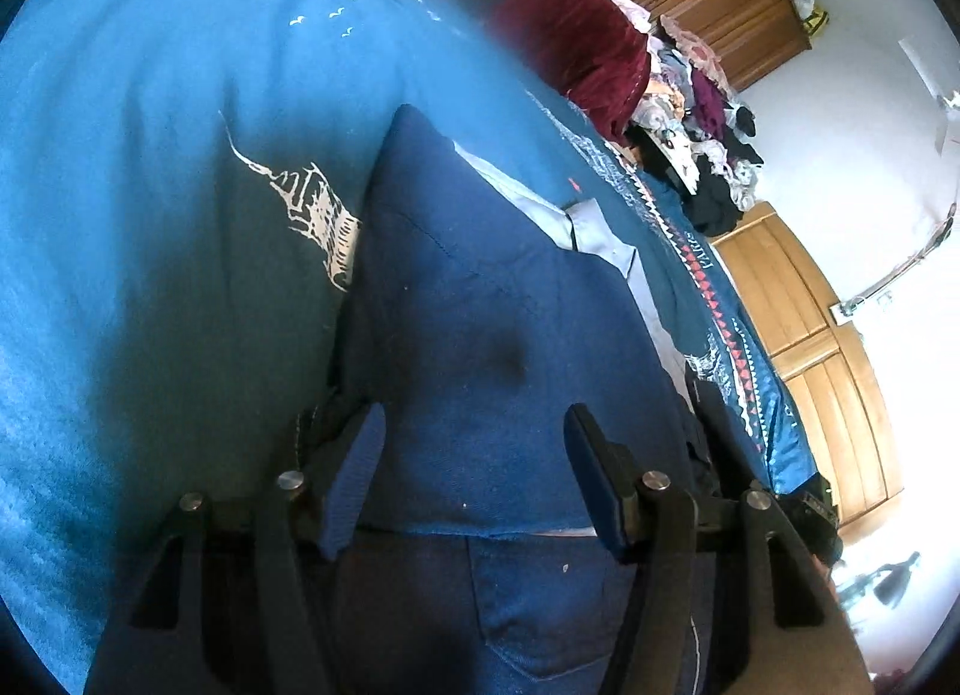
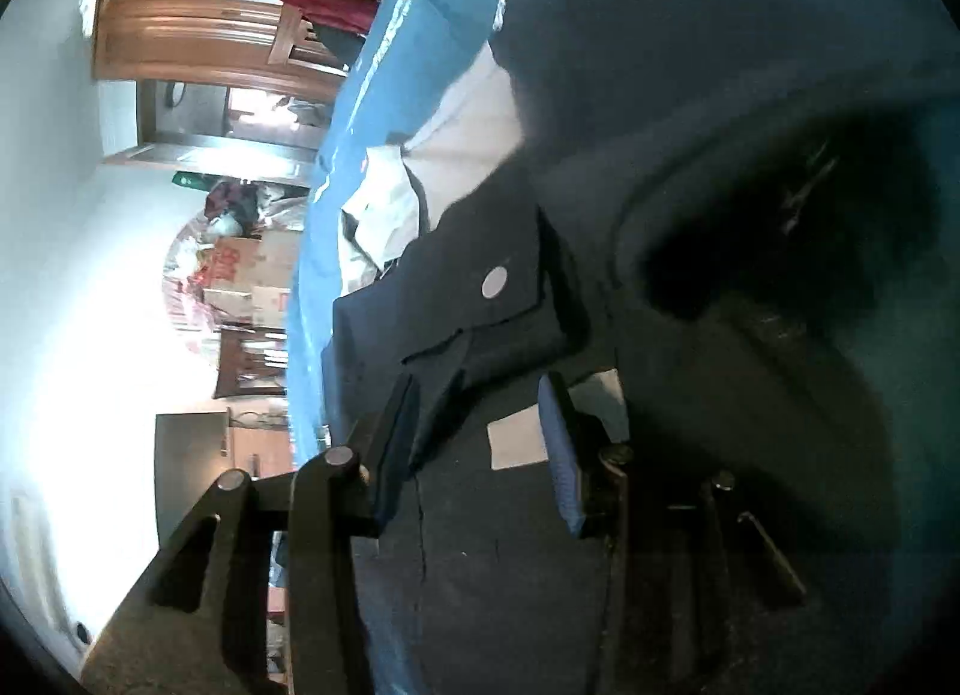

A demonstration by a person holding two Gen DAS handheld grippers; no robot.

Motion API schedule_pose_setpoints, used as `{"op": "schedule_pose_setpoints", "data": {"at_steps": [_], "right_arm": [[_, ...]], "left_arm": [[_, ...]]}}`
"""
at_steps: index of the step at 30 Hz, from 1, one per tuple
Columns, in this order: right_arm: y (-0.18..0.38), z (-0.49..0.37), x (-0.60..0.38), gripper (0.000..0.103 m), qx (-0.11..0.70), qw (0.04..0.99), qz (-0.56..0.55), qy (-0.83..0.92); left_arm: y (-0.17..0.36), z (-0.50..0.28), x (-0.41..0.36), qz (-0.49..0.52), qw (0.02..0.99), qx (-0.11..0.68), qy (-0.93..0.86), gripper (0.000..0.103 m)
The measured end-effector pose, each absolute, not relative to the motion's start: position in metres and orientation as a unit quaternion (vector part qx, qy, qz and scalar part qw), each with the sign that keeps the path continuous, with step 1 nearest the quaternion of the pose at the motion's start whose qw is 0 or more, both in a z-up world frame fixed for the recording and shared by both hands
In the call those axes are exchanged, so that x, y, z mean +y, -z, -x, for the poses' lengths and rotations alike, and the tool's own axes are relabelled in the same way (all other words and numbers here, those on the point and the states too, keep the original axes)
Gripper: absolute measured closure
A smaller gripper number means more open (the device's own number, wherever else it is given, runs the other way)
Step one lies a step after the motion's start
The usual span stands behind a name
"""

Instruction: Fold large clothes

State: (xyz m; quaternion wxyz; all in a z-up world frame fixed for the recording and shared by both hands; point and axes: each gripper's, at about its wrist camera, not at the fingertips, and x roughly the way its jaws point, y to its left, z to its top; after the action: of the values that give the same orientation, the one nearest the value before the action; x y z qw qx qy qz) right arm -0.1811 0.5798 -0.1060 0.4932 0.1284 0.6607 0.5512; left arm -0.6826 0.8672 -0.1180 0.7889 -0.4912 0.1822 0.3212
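Dark blue jeans (image 1: pixel 480 335) lie on a blue printed bedspread (image 1: pixel 150 155), with a pale lining strip along one edge. My left gripper (image 1: pixel 480 473) is open just above them, and a hem edge and a back pocket show between its blue pads (image 1: pixel 360 467). In the right wrist view the jeans' waistband (image 2: pixel 480 311) shows a metal button (image 2: pixel 495 281) and a white label (image 2: pixel 522 443). My right gripper (image 2: pixel 480 449) is open over the waistband, one finger on each side of the fly. Both views are tilted sideways.
A dark red velvet garment (image 1: pixel 576 47) and a heap of mixed clothes (image 1: pixel 708 143) sit at the far end of the bed. Wooden wardrobe doors (image 1: pixel 810 335) stand beyond the bed's edge. Cardboard boxes (image 2: pixel 240 269) and a wooden door (image 2: pixel 198 5) are off to the side.
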Motion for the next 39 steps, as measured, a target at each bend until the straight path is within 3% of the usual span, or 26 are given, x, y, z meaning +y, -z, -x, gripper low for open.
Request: {"op": "schedule_pose_setpoints", "data": {"at_steps": [6, 10, 13, 17, 22, 24, 26, 28, 30, 32, 37, 39], "right_arm": [[0.110, 0.188, 0.605, 0.066, 0.676, 0.502, -0.090, -0.532], [0.113, 0.177, 0.612, 0.079, 0.675, 0.522, -0.099, -0.512], [0.112, 0.176, 0.614, 0.098, 0.655, 0.546, -0.080, -0.516], [0.096, 0.181, 0.603, 0.101, 0.603, 0.590, -0.048, -0.535], [0.113, 0.178, 0.599, 0.102, 0.601, 0.582, -0.027, -0.546], [0.107, 0.172, 0.597, 0.096, 0.610, 0.567, -0.019, -0.553], [0.084, 0.163, 0.579, 0.075, 0.597, 0.573, -0.018, -0.562], [0.055, 0.139, 0.546, 0.067, 0.570, 0.583, -0.052, -0.577], [0.033, 0.096, 0.512, 0.062, 0.538, 0.633, -0.062, -0.553], [0.025, 0.035, 0.482, 0.051, 0.516, 0.689, -0.075, -0.503], [0.055, -0.099, 0.438, 0.051, 0.544, 0.736, -0.134, -0.381], [0.069, -0.120, 0.440, 0.056, 0.561, 0.730, -0.136, -0.365]], "left_arm": [[0.119, 0.684, 0.864, 0.491, 0.791, 0.179, -0.319, 0.038], [0.119, 0.687, 0.863, 0.489, 0.792, 0.178, -0.318, 0.037], [0.118, 0.689, 0.861, 0.488, 0.793, 0.177, -0.318, 0.037], [0.118, 0.689, 0.861, 0.489, 0.793, 0.178, -0.318, 0.037], [0.118, 0.689, 0.860, 0.487, 0.793, 0.180, -0.319, 0.036], [0.116, 0.689, 0.860, 0.486, 0.793, 0.182, -0.318, 0.034], [0.115, 0.690, 0.859, 0.486, 0.794, 0.182, -0.317, 0.034], [0.113, 0.690, 0.857, 0.487, 0.794, 0.182, -0.316, 0.033], [0.113, 0.690, 0.857, 0.486, 0.795, 0.182, -0.315, 0.032], [0.113, 0.689, 0.857, 0.485, 0.795, 0.181, -0.315, 0.031], [0.112, 0.687, 0.857, 0.485, 0.796, 0.181, -0.314, 0.030], [0.113, 0.687, 0.857, 0.485, 0.796, 0.181, -0.313, 0.029]]}}
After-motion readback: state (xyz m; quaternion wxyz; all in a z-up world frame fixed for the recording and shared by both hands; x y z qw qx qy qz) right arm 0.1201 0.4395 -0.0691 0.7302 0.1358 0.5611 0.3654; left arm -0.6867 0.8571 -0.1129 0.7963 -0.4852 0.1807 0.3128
